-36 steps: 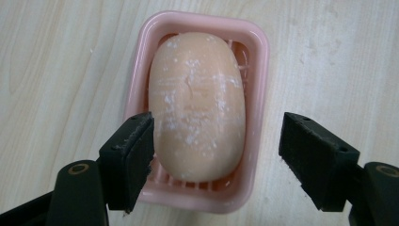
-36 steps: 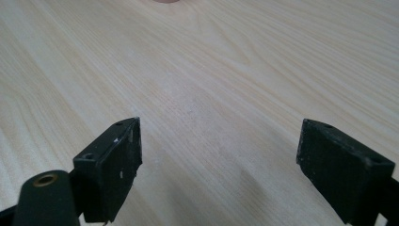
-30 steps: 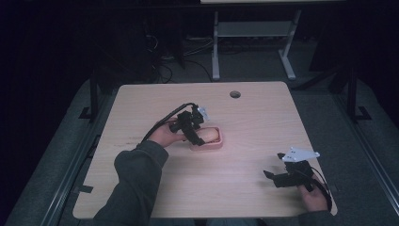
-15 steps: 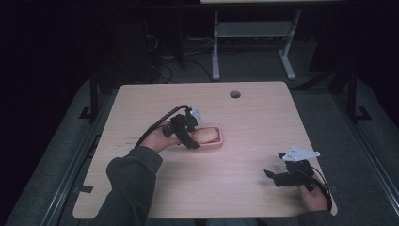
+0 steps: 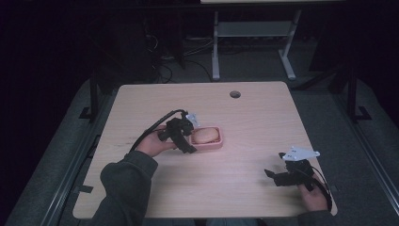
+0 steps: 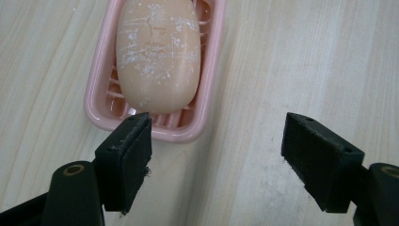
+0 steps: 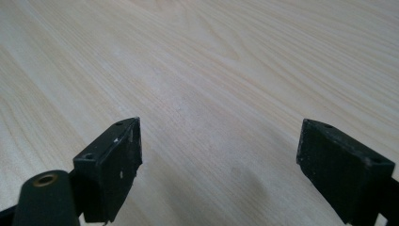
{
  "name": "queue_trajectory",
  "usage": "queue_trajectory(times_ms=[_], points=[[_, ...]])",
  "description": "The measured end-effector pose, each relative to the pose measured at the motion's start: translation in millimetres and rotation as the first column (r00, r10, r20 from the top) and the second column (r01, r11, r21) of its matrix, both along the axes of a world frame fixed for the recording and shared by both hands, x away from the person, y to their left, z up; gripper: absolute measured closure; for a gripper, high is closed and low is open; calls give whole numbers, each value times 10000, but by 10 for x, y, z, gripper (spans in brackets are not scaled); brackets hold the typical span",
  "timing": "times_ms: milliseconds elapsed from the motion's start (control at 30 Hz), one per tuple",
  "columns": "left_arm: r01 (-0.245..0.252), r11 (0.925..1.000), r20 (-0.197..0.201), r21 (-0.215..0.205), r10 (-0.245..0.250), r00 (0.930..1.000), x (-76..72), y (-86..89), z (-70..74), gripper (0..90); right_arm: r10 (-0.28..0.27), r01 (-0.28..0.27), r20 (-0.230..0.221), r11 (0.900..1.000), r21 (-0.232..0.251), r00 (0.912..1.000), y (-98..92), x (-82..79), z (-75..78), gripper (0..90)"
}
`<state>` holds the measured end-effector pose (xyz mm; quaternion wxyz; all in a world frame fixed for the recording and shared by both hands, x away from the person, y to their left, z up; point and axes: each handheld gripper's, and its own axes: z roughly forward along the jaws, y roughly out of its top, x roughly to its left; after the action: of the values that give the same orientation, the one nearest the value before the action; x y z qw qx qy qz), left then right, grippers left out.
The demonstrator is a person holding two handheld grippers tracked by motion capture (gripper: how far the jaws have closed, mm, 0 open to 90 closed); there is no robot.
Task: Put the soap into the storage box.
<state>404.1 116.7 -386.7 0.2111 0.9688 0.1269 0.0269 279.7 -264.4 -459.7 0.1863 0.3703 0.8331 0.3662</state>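
Because the left gripper (image 6: pixel 216 155) sits just beside the pink soap dish (image 6: pixel 101 101) with its jaws parted and holding nothing, having just opened wider, a careless sweep risks nudging the dish and shifting the soap bar (image 6: pixel 157 54) lying inside. The right gripper (image 7: pixel 219 162) rests well apart, open and empty.

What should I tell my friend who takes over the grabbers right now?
Left gripper: open, nothing between its jaws, just beside the near end of the pink soap dish.
Right gripper: open, nothing in it, over bare table near the person's right corner.
Soap: lies in the dish, mid-table.
Done: soap is in its dish.
Left: probably just drawing the left gripper away.
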Motion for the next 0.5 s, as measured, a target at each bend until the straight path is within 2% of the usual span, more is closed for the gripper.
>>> queue_trajectory(times_ms=[133,367,500], points=[[-31,9999,86,-140,32,10000,-49,50,18,248,-36,36,1,10000,-27,10000,0,2,1,141],[-209,9997,40,-147,210,9998,-107,152,-12,247,-26,26,-29,10000,-62,10000,-2,7,-4,141],[-294,9990,43,-340,296,9996,-148,225,-16,247,-72,72,-34,9999,-87,10000,-3,9,-5,141]])
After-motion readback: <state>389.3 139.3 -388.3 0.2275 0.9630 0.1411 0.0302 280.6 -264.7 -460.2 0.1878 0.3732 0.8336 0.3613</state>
